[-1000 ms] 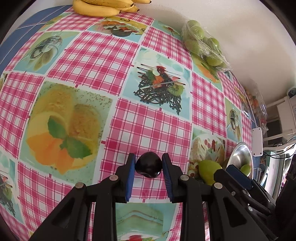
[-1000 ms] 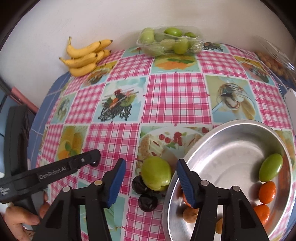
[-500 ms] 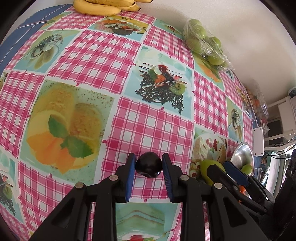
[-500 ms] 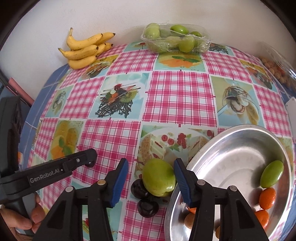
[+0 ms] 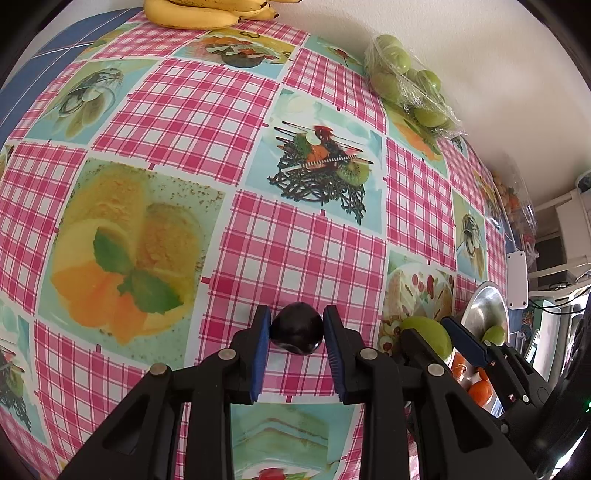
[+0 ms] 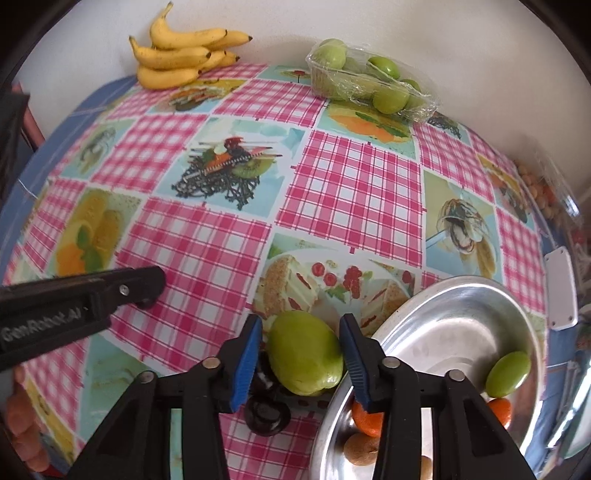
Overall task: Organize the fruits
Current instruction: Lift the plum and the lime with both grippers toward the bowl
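**Filling the bowl, with plenty of fruit left outside it**

Looking along the left gripper [image 5: 297, 317]: pinching a dark plum [image 5: 295, 330] between both pads, over the checked tablecloth [image 5: 192, 110] and well apart from the bowl [image 5: 484, 306] at the right edge. Judging that plum as picked up but not yet delivered. Counting one plum here, one bunch of bananas [image 5: 207, 14] and one wrapped tray of green fruit [image 5: 406, 81] by the far wall, both seemingly untouched.

Looking along the right gripper [image 6: 301, 332]: closing on a big green fruit [image 6: 303, 354] lying on the cloth just beside the bowl rim, with a sliver of gap showing at the left pad, so not yet pressing. Spotting two more plums [image 6: 266, 411] on the cloth beneath that fruit. Counting inside the bowl: one small green fruit [image 6: 508, 373], two oranges [image 6: 365, 419], and at least one brown fruit [image 6: 360, 448], part of the bowl being hidden behind the finger. Counting about five bananas, the wrapped green fruit being too crowded to number. Noting a second wrapped tray [image 6: 535, 188] at the right edge.

Judging the job as roughly halfway.
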Demonstrator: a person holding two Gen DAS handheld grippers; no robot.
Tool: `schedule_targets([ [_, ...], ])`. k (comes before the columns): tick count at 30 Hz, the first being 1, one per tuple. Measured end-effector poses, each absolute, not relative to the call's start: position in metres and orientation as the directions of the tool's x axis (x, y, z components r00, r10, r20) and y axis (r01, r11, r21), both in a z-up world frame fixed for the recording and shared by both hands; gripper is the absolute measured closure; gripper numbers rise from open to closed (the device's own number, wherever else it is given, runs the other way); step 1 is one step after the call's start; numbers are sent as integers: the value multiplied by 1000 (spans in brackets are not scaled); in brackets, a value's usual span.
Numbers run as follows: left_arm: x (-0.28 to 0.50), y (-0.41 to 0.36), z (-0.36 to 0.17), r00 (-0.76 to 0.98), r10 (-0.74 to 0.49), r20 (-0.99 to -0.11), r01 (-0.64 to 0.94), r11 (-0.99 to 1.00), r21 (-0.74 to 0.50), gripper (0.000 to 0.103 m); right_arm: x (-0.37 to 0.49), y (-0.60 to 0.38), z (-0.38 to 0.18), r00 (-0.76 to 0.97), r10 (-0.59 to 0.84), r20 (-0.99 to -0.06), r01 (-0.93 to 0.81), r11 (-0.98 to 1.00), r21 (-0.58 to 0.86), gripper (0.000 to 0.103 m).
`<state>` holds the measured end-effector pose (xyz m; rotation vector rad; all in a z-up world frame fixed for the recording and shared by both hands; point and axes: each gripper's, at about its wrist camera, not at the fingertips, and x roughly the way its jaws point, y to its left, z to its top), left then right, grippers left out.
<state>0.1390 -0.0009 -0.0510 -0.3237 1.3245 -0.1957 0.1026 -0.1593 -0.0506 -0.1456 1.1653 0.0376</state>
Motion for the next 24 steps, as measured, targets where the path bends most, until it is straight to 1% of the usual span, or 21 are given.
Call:
schedule_targets([
  [7,140,0,-51,239,-321,-916,-44,939,-340,73,103,-160,-50,396,-38,-917,-91,993,-80,60],
  [16,139,2,-46,262,-317,-911,-47,939,-340,73,101,-174,-35,432,49,-901,-30,999,40,62],
  [18,139,2,-42,274,-320,-907,-43,938,-344,73,100,-177,-29,447,67,-892,-23,998,63,67],
  [20,138,2,-37,287,-322,-902,-36,938,-346,73,99,-177,-22,464,81,-882,-22,997,79,79],
  [24,137,1,-33,298,-321,-899,-28,939,-344,73,97,-181,-10,489,127,-863,-25,991,132,79],
])
